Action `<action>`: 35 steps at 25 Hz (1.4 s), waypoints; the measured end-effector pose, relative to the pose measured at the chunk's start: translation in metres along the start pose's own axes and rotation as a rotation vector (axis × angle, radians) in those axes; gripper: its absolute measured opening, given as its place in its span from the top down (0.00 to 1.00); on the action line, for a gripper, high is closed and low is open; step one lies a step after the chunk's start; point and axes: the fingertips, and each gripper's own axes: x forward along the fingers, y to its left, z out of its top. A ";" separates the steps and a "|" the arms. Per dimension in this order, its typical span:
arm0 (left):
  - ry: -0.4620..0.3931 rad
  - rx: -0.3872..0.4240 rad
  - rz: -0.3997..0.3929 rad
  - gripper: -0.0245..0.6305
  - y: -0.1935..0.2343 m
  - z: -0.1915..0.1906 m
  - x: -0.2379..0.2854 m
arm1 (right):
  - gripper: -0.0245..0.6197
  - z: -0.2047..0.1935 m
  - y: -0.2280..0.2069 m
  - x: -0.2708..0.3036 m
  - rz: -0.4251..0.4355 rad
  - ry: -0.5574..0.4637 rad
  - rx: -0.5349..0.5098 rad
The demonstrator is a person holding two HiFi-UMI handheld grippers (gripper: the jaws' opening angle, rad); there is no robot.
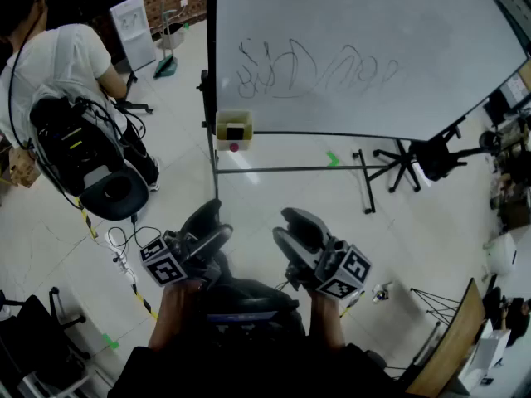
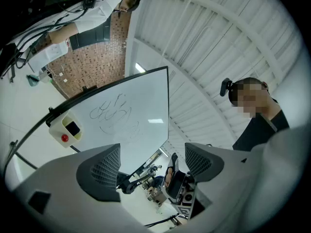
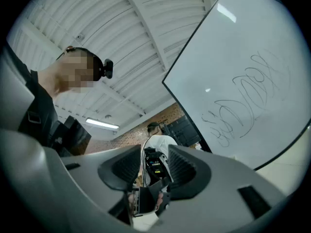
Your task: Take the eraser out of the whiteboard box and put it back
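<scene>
Now: eraser (image 1: 235, 131) sits in the whiteboard box (image 1: 222, 123), both sets of jaws spread and empty

Far to your left, a person in a white shirt (image 1: 58, 65) stands on the pale floor (image 1: 274, 193), wearing a dark pack (image 1: 79, 152) strung with cables.

Next along is the cream-coloured whiteboard box, at the lower left corner of the whiteboard (image 1: 373, 40). The eraser shows as a dark block in the box's front, just above a red dot (image 1: 235, 147). The box is well apart from both of your grippers.

Dark scribbles (image 1: 282, 69) run across the left and middle of the board. Under its lower edge a green tape mark (image 1: 333, 158) lies on the floor beside the stand's crossbar (image 1: 290, 170). Further right, a black office chair (image 1: 431, 157) stands near the board's lower right part.

Closer to you, your left gripper (image 1: 212, 227) points ahead and slightly upward toward the board. Its own view shows the two dark ribbed pads (image 2: 104, 171) set wide apart with nothing between them. Only the board, the box and your other gripper appear beyond.

Just to the right, your right gripper (image 1: 287, 230) is held near the left one without touching it. Its jaws are parted too and grip nothing. Through the gap you see the person in white and your left gripper.
</scene>
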 end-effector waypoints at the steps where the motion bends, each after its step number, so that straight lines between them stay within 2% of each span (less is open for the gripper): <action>1: 0.002 -0.001 0.000 0.34 0.004 0.006 -0.002 | 0.65 -0.002 -0.002 0.007 -0.003 0.000 0.003; 7: 0.019 0.001 -0.023 0.34 0.027 0.045 -0.001 | 0.65 -0.001 -0.024 0.046 -0.029 -0.017 -0.007; 15: 0.045 -0.029 -0.029 0.34 0.053 0.065 -0.003 | 0.65 -0.007 -0.041 0.069 -0.075 -0.030 0.002; 27: 0.015 -0.027 -0.003 0.34 0.077 0.077 0.008 | 0.65 -0.009 -0.066 0.090 -0.039 -0.003 0.020; 31: 0.020 -0.029 0.037 0.34 0.088 0.069 0.019 | 0.65 -0.011 -0.090 0.086 -0.028 0.007 0.061; 35: 0.002 0.007 0.072 0.34 0.101 0.077 0.046 | 0.65 0.000 -0.127 0.090 0.013 0.017 0.079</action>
